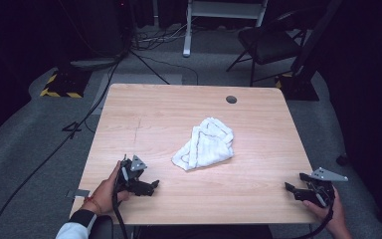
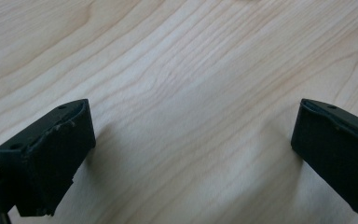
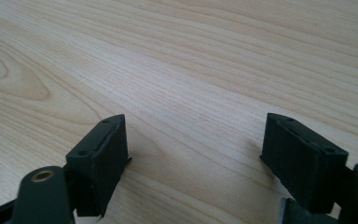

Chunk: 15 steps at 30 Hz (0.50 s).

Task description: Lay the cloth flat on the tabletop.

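- White cloth, crumpled and loosely folded with thin dark stripes along its edges, lies on the wooden table a little right of the middle, nearer the far half than the near edge
- Nothing touches the cloth; both grippers sit well apart from it, toward the near corners
- Left gripper rests low at the near left of the table, held by a hand with a white cuff and a red band at the wrist; its black tips point right, toward the middle
- In the left gripper view its jaws stand wide apart over bare wood grain, with nothing between them
- Right gripper rests at the near right edge of the table, held by the other hand, tips pointing left
- In the right gripper view its jaws are likewise spread, bare wood between them
- A round dark hole marks the far right of the tabletop
- Beyond the table, on grey carpet, stand a black chair and trailing cables
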Available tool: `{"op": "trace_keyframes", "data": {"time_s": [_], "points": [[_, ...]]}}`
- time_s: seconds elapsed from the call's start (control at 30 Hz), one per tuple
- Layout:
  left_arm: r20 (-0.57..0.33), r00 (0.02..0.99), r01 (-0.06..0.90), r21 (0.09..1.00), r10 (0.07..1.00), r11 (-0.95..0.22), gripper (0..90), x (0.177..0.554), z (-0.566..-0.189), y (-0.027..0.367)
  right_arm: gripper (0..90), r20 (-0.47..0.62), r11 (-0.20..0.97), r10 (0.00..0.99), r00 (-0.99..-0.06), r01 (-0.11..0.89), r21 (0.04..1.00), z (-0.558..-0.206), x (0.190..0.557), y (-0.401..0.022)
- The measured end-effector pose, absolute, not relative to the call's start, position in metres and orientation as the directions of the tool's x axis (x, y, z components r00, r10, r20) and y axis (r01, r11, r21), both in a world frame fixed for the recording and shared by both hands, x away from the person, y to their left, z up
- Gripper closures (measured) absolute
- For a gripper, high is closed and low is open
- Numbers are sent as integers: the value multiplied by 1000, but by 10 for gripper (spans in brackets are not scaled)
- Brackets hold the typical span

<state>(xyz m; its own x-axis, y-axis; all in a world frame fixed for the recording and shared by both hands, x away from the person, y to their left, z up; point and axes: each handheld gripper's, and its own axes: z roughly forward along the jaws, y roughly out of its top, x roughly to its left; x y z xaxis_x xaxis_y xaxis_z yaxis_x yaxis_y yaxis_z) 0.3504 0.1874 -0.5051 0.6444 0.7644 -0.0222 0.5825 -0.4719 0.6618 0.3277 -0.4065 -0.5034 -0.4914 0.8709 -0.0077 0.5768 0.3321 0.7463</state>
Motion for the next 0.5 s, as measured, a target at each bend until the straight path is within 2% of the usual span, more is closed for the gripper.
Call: {"op": "trace_keyframes", "data": {"time_s": [0.43, 0.5], "points": [[-18, 720, 529, 661, 694, -532, 3, 364, -505, 166, 223, -33, 389, 843, -536, 567, 727, -500, 340, -400], [-9, 750, 495, 671, 661, -553, 32, 364, -504, 163, 283, -48, 416, 839, -542, 581, 699, -493, 348, -394]]}}
